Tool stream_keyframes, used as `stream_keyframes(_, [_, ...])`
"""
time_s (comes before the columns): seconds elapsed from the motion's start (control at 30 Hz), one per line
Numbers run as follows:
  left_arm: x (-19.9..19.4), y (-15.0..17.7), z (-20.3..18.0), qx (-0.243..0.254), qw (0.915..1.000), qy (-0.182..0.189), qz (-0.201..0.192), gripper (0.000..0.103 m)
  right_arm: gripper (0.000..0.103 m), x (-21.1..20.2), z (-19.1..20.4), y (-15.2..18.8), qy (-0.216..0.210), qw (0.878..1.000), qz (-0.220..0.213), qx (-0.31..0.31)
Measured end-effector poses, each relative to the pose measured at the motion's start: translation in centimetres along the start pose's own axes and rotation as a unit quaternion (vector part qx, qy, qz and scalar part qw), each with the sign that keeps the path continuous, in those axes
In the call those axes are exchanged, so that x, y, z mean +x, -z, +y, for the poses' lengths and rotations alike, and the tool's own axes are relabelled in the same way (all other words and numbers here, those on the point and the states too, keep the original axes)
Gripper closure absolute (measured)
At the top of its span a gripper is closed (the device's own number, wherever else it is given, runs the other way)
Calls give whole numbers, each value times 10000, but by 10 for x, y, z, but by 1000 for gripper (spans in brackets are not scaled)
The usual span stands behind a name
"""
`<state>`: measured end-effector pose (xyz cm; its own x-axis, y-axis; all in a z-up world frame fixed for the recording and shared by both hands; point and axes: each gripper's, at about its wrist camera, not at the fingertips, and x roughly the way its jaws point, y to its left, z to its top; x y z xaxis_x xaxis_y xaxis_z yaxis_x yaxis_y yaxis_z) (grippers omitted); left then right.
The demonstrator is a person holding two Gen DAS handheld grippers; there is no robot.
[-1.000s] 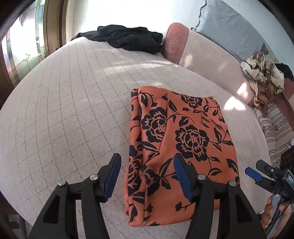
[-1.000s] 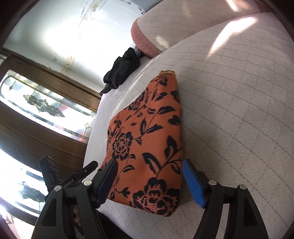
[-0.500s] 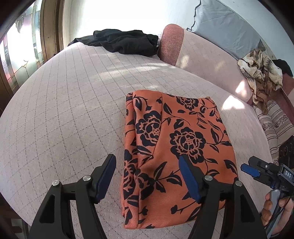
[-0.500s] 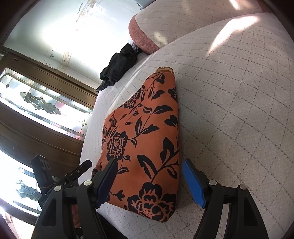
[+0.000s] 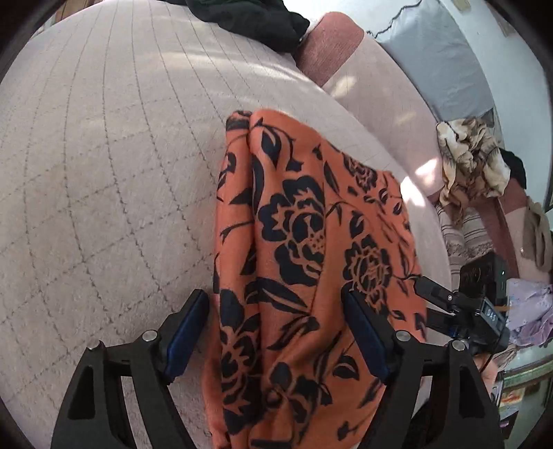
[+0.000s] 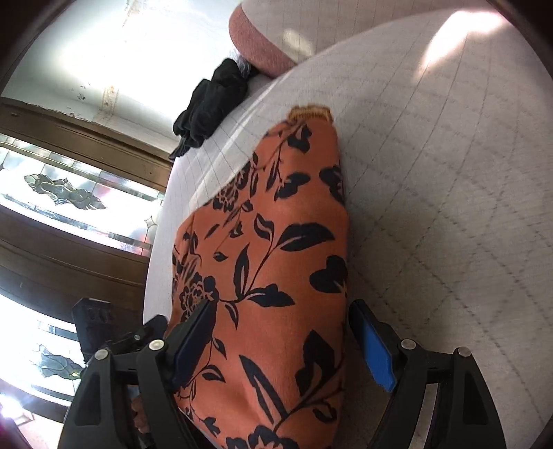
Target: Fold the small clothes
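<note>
1. The orange floral garment [image 5: 311,262], folded into a long panel, lies on the quilted bed cover [image 5: 103,172]; its long axis runs away from both cameras toward the pink bolster [image 5: 328,45].
2. The left gripper [image 5: 276,331] hangs over the near left corner of the panel. Its jaws are opening: one blue pad is just off the left edge over the cover, the other above the print, with cloth between them but not pinched.
3. The right gripper [image 6: 283,345] straddles the near right corner in mirror fashion. Its jaws are opening too, with the outer pad beside the right edge and nothing gripped.
4. Judgement: each gripper is equally near its own corner, so the coming move probably carries the near short edge along the long axis to the far edge.
5. A black garment [image 5: 249,17] lies well apart, at the far end of the bed.
</note>
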<state>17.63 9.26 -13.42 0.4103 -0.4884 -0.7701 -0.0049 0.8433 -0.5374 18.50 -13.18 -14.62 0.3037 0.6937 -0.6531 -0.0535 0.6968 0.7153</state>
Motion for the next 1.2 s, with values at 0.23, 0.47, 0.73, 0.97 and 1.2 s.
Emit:
stream_keyframes(0.23, [-19, -1, -35, 367, 9983, 431, -101, 73, 69, -12, 32, -3, 149, 9960, -77, -873])
stream_keyframes(0.47, [-17, 3, -101, 934, 9924, 763, -254, 69, 68, -116, -7, -25, 173, 9932, -843, -789])
stream_keyframes(0.73, [21, 21, -69, 1050, 9939, -334, 4, 44, 45, -111, -123, -5, 747, 9909, -1032, 429])
stream_keyframes(0.97, [-50, 44, -45, 1499, 9843, -652, -663, 40, 34, -155, -51, -2, 520, 9787, -1914, -534])
stream_keyframes(1.2, [-29, 51, -37, 1422, 9812, -1237, -425, 32, 26, -95, -57, -7, 746, 9884, -1303, -211])
